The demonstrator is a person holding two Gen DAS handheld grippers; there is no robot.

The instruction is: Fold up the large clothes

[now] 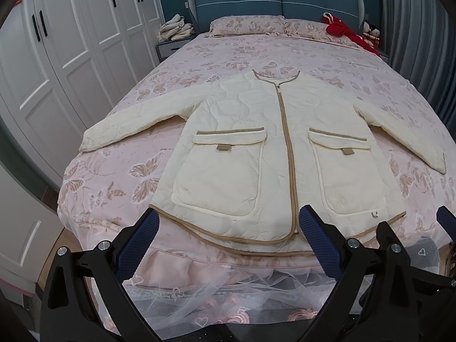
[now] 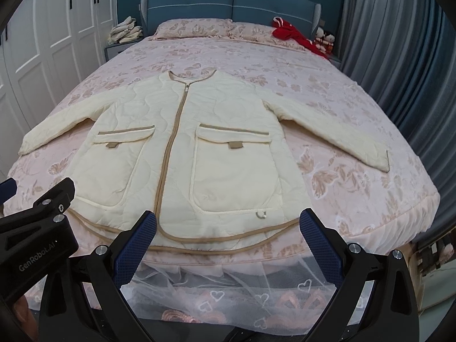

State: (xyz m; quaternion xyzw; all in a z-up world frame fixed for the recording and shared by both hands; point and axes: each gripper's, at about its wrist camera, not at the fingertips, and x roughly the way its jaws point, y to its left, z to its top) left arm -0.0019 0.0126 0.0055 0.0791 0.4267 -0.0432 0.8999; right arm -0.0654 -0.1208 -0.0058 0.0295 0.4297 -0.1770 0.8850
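Note:
A cream quilted jacket (image 1: 256, 148) with tan trim, a closed front zip and two large patch pockets lies flat, front up, on the pink bed, both sleeves spread out; it also shows in the right wrist view (image 2: 182, 148). My left gripper (image 1: 229, 222) is open and empty, hovering just in front of the jacket's hem at the bed's foot. My right gripper (image 2: 228, 222) is open and empty, also just short of the hem, on the jacket's right half. Part of the right gripper shows at the right of the left wrist view (image 1: 399, 245).
The bed (image 1: 356, 65) has a pink butterfly quilt, two pillows (image 1: 245, 24) and a red garment (image 1: 342, 30) at the head. White wardrobes (image 1: 57, 57) stand left, a nightstand with folded cloth (image 1: 175, 28) is beside them, grey curtains (image 1: 421, 28) hang right. A lace bed skirt (image 1: 228, 290) hangs below.

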